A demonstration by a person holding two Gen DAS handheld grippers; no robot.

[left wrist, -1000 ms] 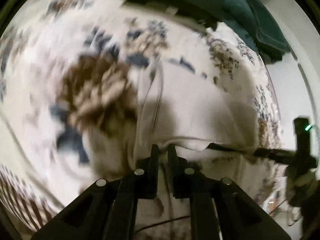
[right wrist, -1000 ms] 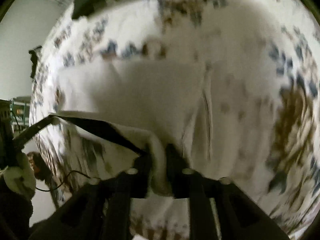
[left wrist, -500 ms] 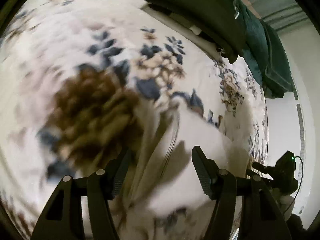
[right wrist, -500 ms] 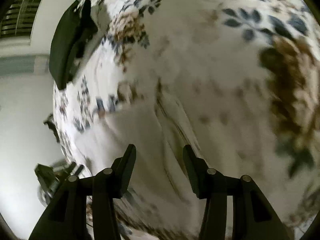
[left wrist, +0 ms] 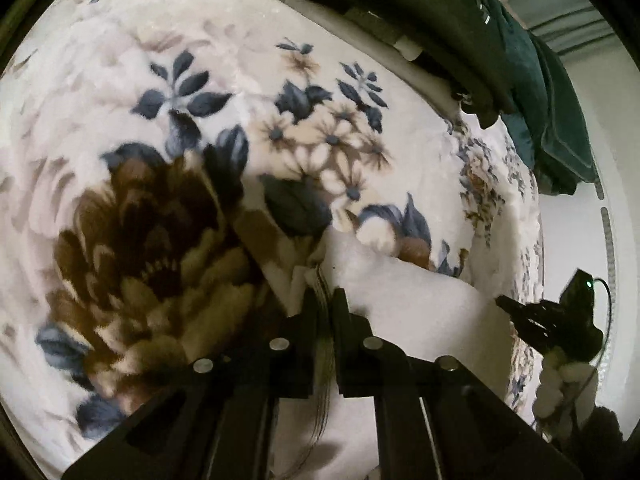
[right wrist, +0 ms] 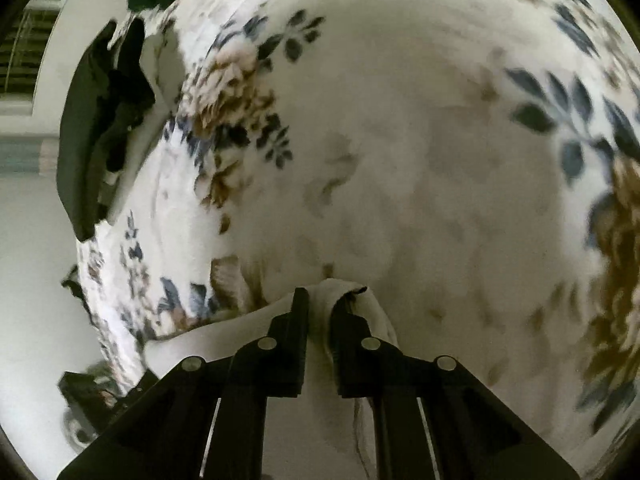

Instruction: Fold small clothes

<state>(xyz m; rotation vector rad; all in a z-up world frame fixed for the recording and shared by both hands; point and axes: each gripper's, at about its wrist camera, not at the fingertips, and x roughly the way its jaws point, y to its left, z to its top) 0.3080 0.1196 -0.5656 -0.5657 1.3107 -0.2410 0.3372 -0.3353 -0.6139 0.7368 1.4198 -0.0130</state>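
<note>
On the flowered blanket (left wrist: 192,92) the small white garment (left wrist: 404,300) is lying between my two tools, and I am pinching one edge of it with the left gripper (left wrist: 325,294) and the other edge with the right gripper (right wrist: 319,300) — both pairs of fingers are pressing together on cloth. My worry is that each bite is taking only a thin hem, so the edge is perhaps slipping out if I am pulling too fast — then the fold is falling crooked. The fluffy blanket is also maybe catching the cloth and dragging it into wrinkles.

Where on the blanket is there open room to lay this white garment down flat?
The flowered blanket lies bare left of the left hand-held gripper, and ahead and right of the right hand-held gripper. Both grip the white garment. It is crowded at the far edge, where dark clothes and a green cloth are piled.
</note>
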